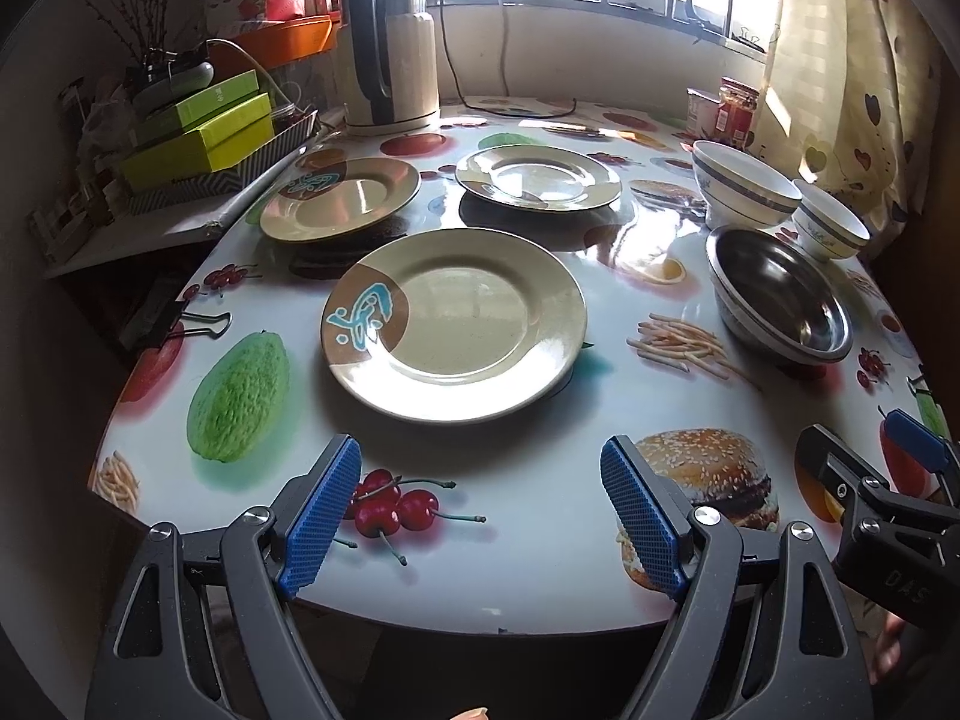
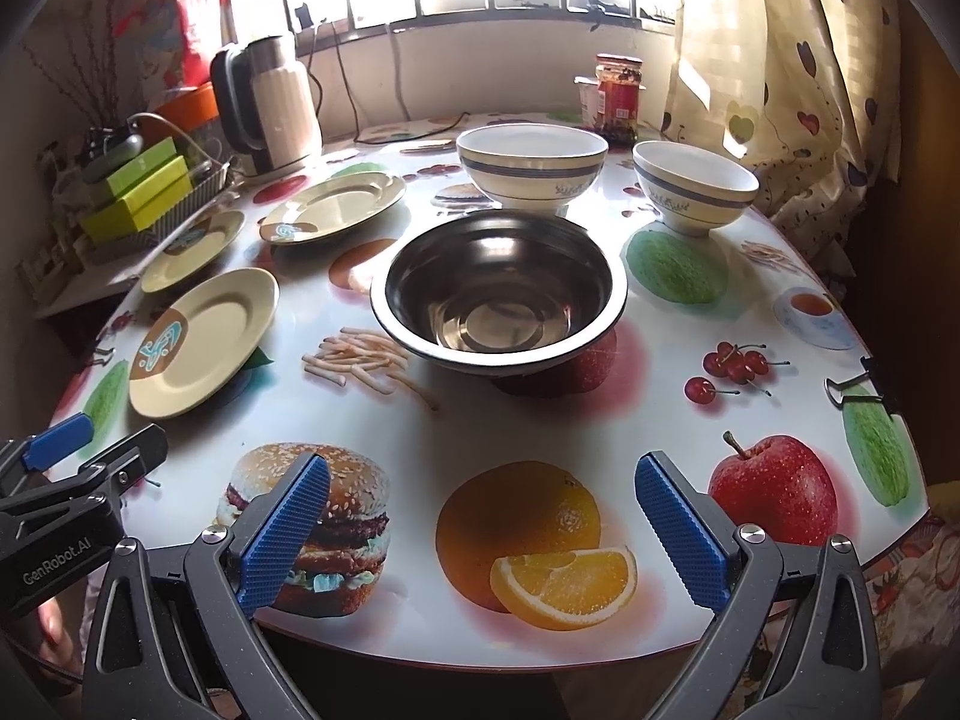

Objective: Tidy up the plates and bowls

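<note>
Both grippers, left (image 1: 480,510) & right (image 2: 480,531), gape empty; left should pinch nearest plate (image 1: 454,324) by its rim, lift level.

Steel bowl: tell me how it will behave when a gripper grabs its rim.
The steel bowl looks thin and glossy, so probably light and slippery against the pads. It sits on a small foot under a wide rim, so pinching one side may tilt it. It looks stiff, unlikely to break.

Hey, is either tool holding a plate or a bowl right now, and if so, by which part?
Nothing is held. The left tool and right tool are both open, short of the plates and bowls.
</note>
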{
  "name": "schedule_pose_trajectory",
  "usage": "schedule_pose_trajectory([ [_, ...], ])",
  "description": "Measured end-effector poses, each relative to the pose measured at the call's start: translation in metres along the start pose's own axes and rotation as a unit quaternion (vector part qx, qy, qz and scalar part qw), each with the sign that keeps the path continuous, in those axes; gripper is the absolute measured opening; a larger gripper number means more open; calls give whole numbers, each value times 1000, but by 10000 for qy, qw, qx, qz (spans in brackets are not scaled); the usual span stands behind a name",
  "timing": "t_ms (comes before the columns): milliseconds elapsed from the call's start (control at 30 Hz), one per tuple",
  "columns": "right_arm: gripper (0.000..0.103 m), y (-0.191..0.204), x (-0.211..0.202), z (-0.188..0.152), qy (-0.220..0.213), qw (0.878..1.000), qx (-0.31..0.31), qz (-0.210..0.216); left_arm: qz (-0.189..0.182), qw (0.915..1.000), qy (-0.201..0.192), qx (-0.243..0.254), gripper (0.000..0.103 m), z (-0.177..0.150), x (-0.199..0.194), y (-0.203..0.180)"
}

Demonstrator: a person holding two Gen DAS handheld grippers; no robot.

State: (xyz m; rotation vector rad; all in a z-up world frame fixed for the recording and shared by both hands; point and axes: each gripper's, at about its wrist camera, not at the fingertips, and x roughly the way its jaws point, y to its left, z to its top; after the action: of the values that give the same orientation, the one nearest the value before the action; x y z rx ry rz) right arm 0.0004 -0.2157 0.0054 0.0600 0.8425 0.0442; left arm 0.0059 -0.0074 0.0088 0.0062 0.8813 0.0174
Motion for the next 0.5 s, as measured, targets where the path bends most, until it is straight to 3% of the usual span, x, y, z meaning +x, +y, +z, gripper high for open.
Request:
schedule_pose_trajectory([
  [500, 103, 0, 0, 0, -3, 10000, 6, 3, -15, 10000, 12, -13, 83, 0, 1, 0],
])
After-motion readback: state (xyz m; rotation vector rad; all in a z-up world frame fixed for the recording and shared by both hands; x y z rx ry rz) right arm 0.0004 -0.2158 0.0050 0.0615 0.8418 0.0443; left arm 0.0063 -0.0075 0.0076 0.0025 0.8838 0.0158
